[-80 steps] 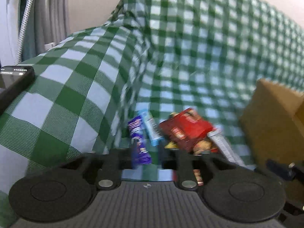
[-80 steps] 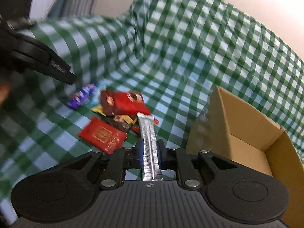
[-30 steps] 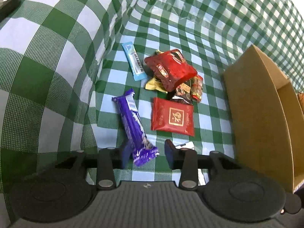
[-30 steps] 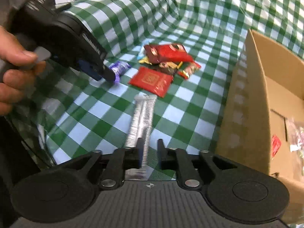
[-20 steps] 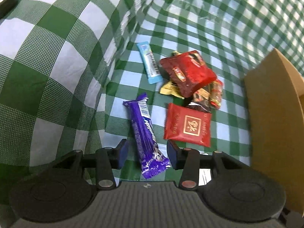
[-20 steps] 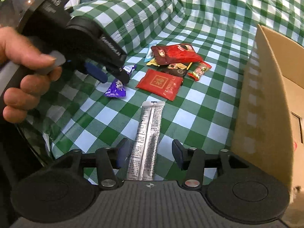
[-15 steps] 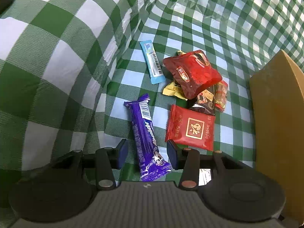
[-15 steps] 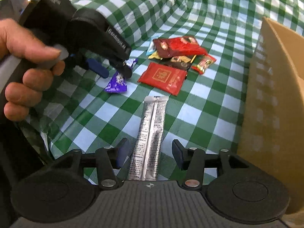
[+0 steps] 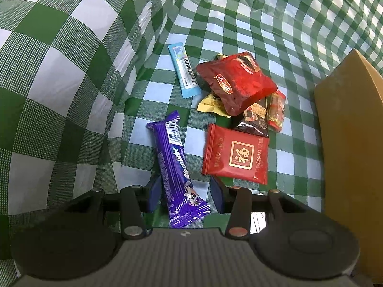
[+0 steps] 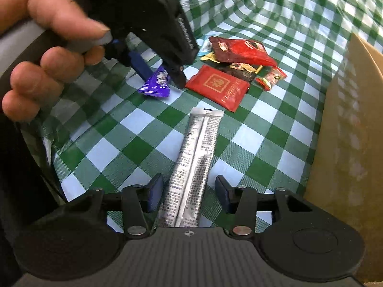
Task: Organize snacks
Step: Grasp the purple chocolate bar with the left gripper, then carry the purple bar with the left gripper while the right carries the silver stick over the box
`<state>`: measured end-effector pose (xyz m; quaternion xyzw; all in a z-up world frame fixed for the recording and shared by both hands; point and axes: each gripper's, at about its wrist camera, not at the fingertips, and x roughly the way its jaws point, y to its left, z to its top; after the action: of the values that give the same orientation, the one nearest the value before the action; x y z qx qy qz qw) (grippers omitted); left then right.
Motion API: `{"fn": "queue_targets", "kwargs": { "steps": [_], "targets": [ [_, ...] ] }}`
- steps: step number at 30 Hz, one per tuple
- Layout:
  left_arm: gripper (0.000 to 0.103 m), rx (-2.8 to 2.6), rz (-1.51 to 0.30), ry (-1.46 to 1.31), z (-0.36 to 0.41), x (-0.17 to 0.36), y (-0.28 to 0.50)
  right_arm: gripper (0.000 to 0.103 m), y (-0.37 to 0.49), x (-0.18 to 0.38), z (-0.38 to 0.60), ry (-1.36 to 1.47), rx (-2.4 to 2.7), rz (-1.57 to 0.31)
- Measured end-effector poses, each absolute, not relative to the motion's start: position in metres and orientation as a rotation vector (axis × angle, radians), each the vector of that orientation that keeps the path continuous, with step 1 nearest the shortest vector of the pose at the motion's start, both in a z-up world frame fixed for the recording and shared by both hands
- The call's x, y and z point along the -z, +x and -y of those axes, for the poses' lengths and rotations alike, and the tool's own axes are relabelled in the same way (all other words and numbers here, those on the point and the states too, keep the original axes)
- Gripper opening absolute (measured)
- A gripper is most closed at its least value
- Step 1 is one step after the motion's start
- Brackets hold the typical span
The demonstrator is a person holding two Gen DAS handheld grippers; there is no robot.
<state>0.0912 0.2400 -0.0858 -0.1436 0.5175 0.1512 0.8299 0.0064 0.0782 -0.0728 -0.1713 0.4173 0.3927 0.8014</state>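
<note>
A glossy green-and-white checked cloth, creased and rumpled at the left, covers the bench. On it lies a loose heap of crinkly foil wrappers: a puffed red pouch, a flat square red packet with a gold emblem, a slim light-blue stick, and small yellow, dark and red-clear sweets tucked between them. A matte brown cardboard box stands at the right edge.

The left gripper has its jaws apart, and the lower end of the long purple chocolate bar lies flat on the cloth between them, nearer the left jaw. The right gripper also has its jaws apart, straddling the near end of a silver printed sachet without touching it.

Compared with 2.7 seconds ago, both bars have gone from being pinched in the jaws to lying released on the cloth.
</note>
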Motion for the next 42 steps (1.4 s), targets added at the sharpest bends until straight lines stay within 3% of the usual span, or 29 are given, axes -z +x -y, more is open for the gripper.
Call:
{"fn": "queue_targets", "kwargs": {
  "steps": [6, 14, 21, 28, 42],
  "targets": [
    [0.049, -0.317, -1.095, -0.312, -0.239, 0.086, 0.09, 0.033, 0.003, 0.07, -0.078, -0.392, -0.835, -0.856],
    [0.04, -0.332, -1.077, -0.317, -0.241, 0.085, 0.089, 0.033, 0.014, 0.066, -0.069, -0.317, -0.797, -0.873],
    [0.039, -0.34, -1.082, -0.316, -0.24, 0.087, 0.09, 0.033, 0.014, 0.068, -0.069, -0.31, -0.799, -0.879],
    [0.022, -0.343, -1.068, -0.309, -0.24, 0.085, 0.09, 0.033, 0.013, 0.067, -0.068, -0.306, -0.796, -0.868],
    [0.018, -0.299, -0.967, -0.33, -0.24, 0.058, 0.079, 0.033, 0.005, 0.035, -0.055, -0.237, -0.798, -0.736]
  ]
}}
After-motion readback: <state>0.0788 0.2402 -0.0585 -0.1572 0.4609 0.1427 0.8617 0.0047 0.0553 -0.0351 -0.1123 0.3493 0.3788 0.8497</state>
